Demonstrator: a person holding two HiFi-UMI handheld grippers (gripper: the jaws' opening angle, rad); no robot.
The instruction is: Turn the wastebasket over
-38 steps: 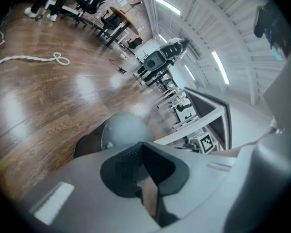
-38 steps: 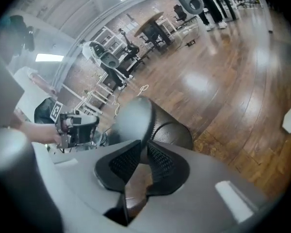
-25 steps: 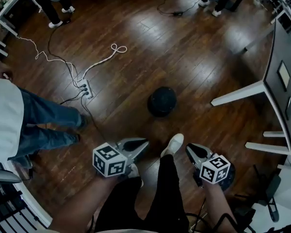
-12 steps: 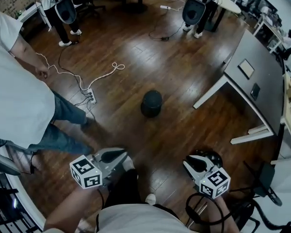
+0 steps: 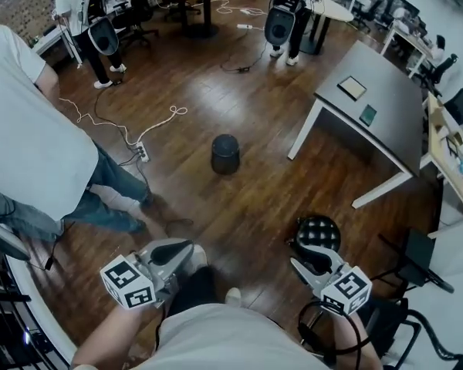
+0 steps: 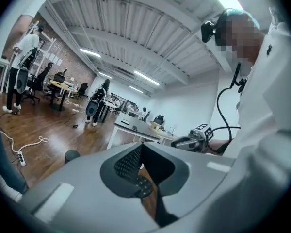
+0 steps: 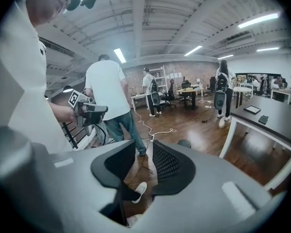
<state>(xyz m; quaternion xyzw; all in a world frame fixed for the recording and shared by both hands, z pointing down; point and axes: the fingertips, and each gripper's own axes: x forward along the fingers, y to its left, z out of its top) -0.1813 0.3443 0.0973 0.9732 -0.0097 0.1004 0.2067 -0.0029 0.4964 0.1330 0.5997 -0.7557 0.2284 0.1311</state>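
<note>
The wastebasket is a small black round bin that stands alone on the wooden floor, far ahead of both grippers. It also shows small in the left gripper view and the right gripper view. My left gripper is at the lower left of the head view, held near my body, shut with nothing in it. My right gripper is at the lower right; its jaws are opening, and only the floor and a shoe show through the gap.
A person in a white shirt and jeans stands close on the left. A power strip with a white cable lies left of the bin. A grey table stands at the right, a black stool by my right gripper.
The head view has risen and now takes in more of the room, so the bin looks smaller and farther off. Both grippers came up with it. The right jaws have spread wider.
</note>
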